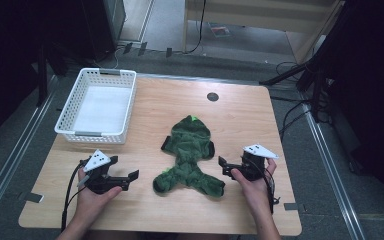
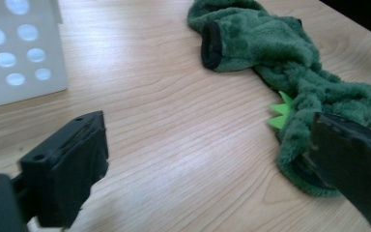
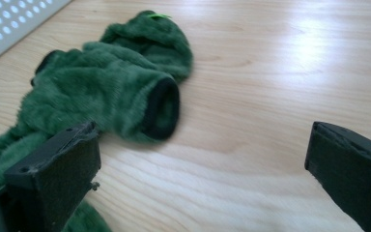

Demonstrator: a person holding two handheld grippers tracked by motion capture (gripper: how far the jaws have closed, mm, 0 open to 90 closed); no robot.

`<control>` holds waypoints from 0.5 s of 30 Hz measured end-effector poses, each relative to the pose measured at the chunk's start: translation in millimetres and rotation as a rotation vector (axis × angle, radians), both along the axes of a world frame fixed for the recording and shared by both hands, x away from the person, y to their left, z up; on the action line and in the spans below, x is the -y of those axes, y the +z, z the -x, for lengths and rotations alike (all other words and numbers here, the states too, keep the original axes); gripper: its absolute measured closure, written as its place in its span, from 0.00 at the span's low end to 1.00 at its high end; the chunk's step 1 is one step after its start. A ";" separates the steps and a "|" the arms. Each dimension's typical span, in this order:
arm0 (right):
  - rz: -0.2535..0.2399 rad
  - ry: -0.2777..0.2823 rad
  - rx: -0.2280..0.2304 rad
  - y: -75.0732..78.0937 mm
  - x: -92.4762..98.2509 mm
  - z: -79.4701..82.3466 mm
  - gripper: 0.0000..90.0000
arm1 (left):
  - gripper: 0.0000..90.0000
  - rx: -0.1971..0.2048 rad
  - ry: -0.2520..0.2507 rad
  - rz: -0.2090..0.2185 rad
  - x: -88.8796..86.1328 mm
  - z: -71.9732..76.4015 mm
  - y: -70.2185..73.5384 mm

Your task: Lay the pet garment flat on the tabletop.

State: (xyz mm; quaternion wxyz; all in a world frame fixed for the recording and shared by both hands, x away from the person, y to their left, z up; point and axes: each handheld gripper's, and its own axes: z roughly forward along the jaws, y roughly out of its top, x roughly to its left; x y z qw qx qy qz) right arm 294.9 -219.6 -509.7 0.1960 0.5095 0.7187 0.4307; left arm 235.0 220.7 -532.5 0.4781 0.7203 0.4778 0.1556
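Note:
A fuzzy green plush garment [image 1: 190,152] with black cuffs and small bright green spikes lies flat in the middle of the wooden table [image 1: 240,107]. My left gripper [image 1: 132,179] rests on the table just left of its lower end, jaws open and empty. In the left gripper view the garment [image 2: 290,72] lies ahead and to the right, one leg end by the right jaw. My right gripper [image 1: 224,166] sits just right of the garment, open and empty. A black-cuffed sleeve [image 3: 162,108] lies ahead of the jaws in the right gripper view.
A white perforated plastic basket [image 1: 66,111] stands at the table's back left, with nothing in it. A round dark cable hole [image 1: 212,96] sits near the back edge. Beyond the table are dark stands, cables and a wooden cabinet.

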 end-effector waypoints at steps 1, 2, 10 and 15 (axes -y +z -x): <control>0.003 -0.006 0.003 -0.8 3.5 2.1 0.00 | 0.01 0.004 0.006 0.002 -3.0 0.7 -0.3; 0.005 -0.015 0.001 -1.6 6.9 4.5 0.00 | 0.00 0.004 0.010 0.008 -5.4 1.3 -0.4; 0.018 -0.043 -0.007 -10.2 29.5 21.6 0.00 | 0.00 0.009 0.066 0.021 -40.7 3.2 -1.4; 0.022 -0.072 -0.011 -14.2 46.1 31.7 0.00 | 0.00 0.003 0.130 0.022 -66.9 6.7 -3.2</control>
